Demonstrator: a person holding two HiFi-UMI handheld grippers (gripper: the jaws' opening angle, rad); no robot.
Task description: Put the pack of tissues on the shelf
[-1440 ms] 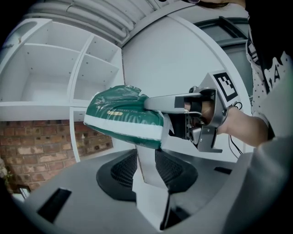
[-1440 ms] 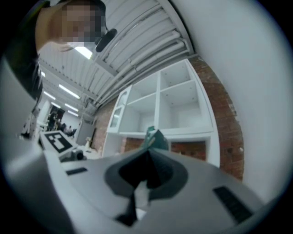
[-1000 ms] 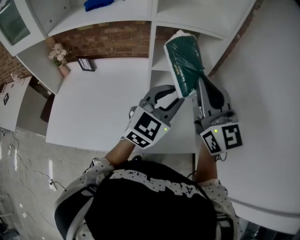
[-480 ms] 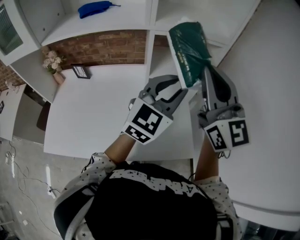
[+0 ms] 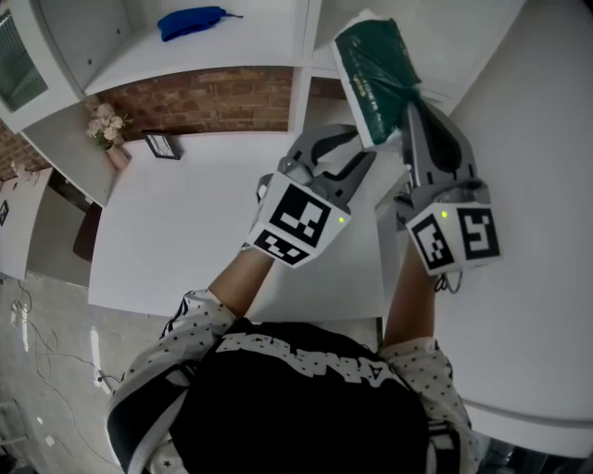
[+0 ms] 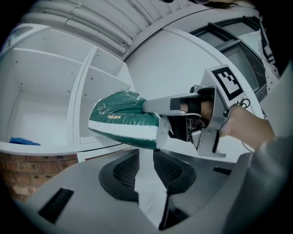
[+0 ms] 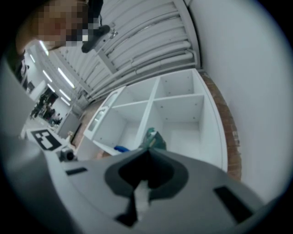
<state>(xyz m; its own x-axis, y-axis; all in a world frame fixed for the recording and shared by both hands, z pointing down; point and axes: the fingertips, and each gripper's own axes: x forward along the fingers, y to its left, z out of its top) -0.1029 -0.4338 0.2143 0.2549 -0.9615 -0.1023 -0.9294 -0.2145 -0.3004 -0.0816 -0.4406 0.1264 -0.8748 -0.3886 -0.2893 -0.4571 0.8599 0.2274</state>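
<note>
The pack of tissues [image 5: 373, 76] is dark green with a white band and hangs in the air in front of the white shelf [image 5: 303, 57]. My right gripper [image 5: 409, 100] is shut on the pack's near end. In the right gripper view a strip of white wrapper [image 7: 141, 194] shows between the closed jaws, and the green top [image 7: 154, 139] sticks up beyond them. My left gripper [image 5: 359, 150] stands open just left of and below the pack, with nothing between its fingers. The left gripper view shows the pack [image 6: 123, 121] above its own open jaws.
A blue object [image 5: 191, 20] lies in the shelf compartment to the left. Below the shelf a white table [image 5: 185, 218] runs along a brick wall [image 5: 213, 93] and carries a flower vase [image 5: 112, 127] and a small picture frame [image 5: 163, 144]. A white wall stands to the right.
Both grippers have risen together toward the shelf, and the pack went up with the right one. The jaws of both look unchanged.
</note>
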